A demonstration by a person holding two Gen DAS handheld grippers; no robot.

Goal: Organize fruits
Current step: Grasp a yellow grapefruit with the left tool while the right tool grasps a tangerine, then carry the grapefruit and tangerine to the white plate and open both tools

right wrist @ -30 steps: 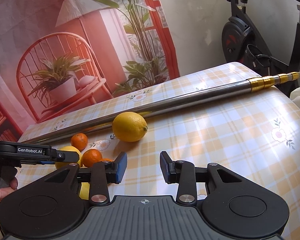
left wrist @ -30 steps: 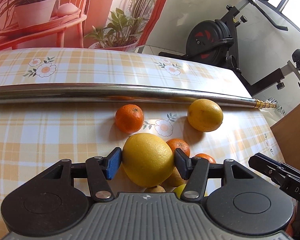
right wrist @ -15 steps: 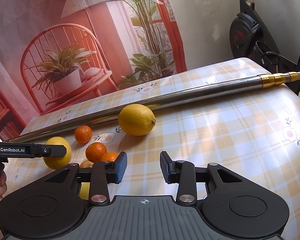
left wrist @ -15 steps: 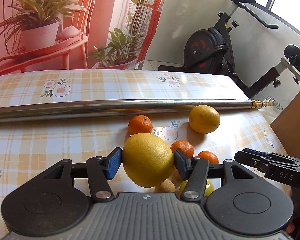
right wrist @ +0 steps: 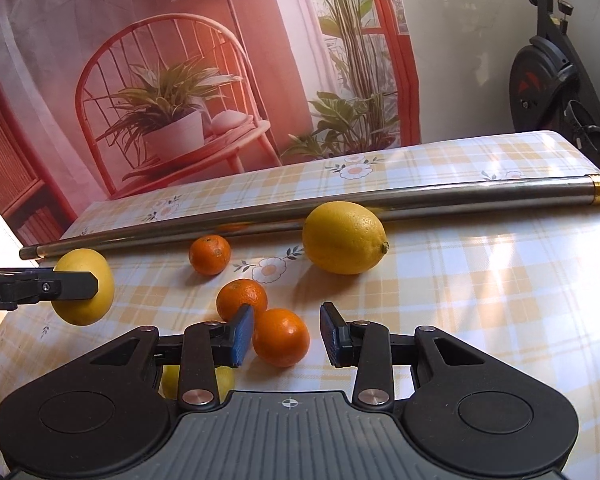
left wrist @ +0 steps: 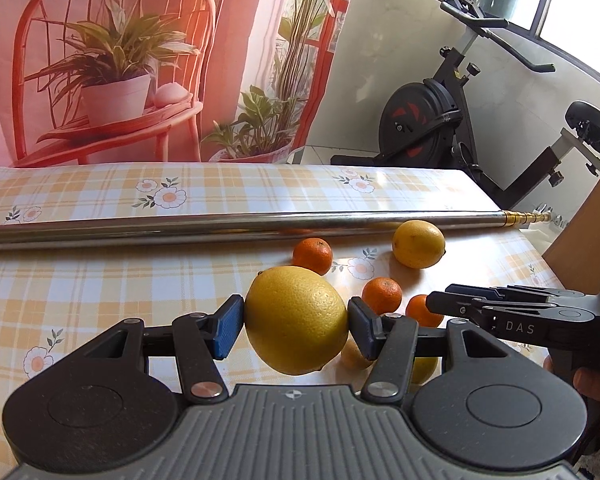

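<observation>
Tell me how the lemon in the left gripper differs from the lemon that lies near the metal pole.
The held lemon hangs off the table, clamped in the left gripper; the other lemon rests on the tablecloth, against or very near the metal pole. The held lemon is gripped at both sides; nothing grips the other lemon. Both are yellow, oval, with pitted skin.

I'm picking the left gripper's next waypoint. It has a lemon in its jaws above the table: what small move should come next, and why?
Probably carry the held lemon toward the other lemon beside the metal pole and set it down there: the left gripper already clamps it clear of the tablecloth, and the tangerines sit grouped apart.
</observation>
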